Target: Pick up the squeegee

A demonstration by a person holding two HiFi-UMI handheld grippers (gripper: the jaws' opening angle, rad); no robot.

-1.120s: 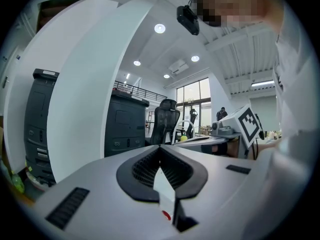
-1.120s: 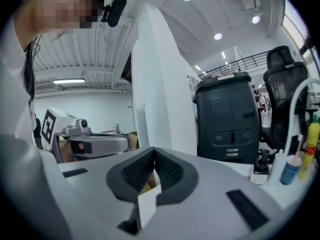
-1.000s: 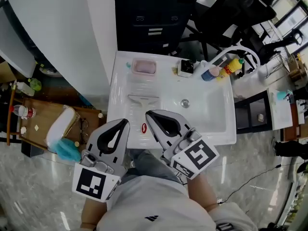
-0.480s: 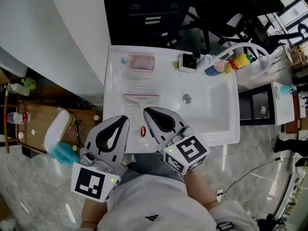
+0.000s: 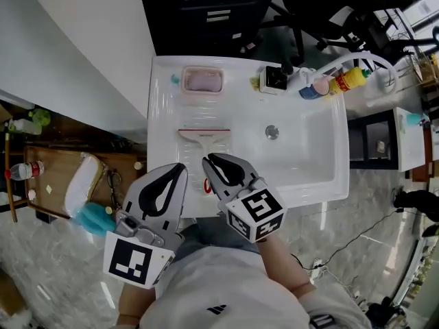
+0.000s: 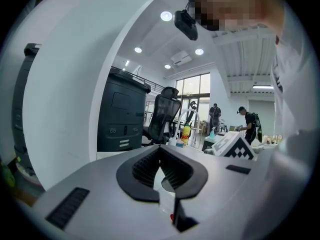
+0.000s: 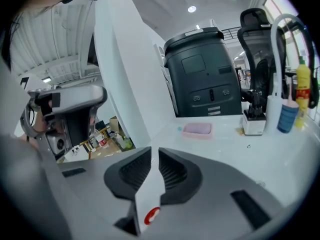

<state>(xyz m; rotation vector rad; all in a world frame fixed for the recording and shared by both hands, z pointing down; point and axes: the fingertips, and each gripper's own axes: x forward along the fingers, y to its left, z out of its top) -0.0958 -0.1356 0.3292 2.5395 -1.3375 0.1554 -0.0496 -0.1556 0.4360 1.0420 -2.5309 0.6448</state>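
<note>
Squeegee [image 5: 204,139] handle carries a red oval mark [image 7: 151,215], writing unreadable.

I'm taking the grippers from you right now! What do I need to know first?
Left gripper: shut and empty, over the near edge of the sink, beside the right one.
Right gripper: its jaws have just been opening. They are now slightly apart, and the white handle shows in the gap, not gripped.
Squeegee: lying flat on the sink's drainboard, blade away from you. The handle, with its red mark, points toward you.
Done: the right gripper is lined up with the handle.
Left to do: probably lower a little, close on the handle, then lift.
</note>
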